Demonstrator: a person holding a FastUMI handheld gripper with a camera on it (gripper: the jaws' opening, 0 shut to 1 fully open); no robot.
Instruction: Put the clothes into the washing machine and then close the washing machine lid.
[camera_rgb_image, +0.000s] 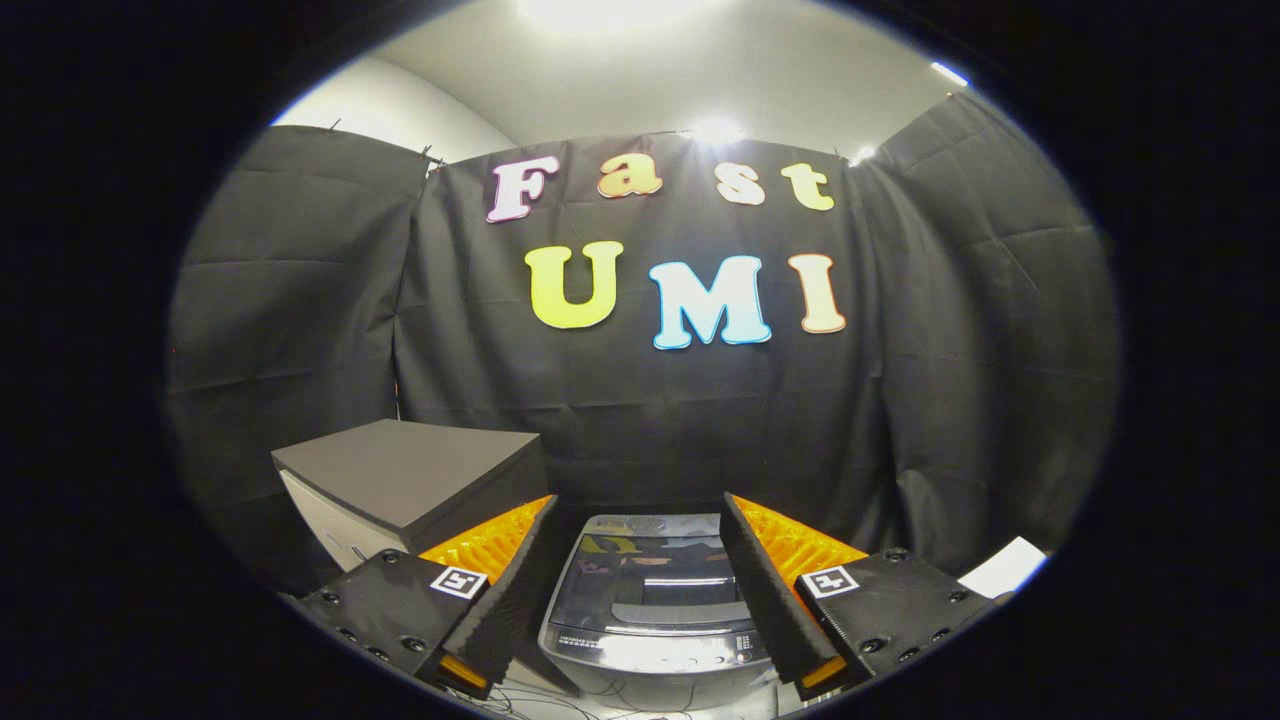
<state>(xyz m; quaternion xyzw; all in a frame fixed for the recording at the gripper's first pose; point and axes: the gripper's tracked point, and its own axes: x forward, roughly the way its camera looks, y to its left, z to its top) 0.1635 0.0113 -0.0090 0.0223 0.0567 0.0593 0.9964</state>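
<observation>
A small grey top-loading washing machine (655, 610) stands on the floor below, seen between my two fingers. Its dark glass lid (650, 580) lies flat and shut, with a control strip along its near edge. My gripper (636, 510) hangs above the machine, open, with nothing between the fingers. I see no clothes.
A dark flat-topped box on a white base (415, 480) stands to the left of the machine, behind my left finger. A white sheet or board (1005, 568) lies to the right, past my right finger. Black cloth walls close in the booth behind and on both sides.
</observation>
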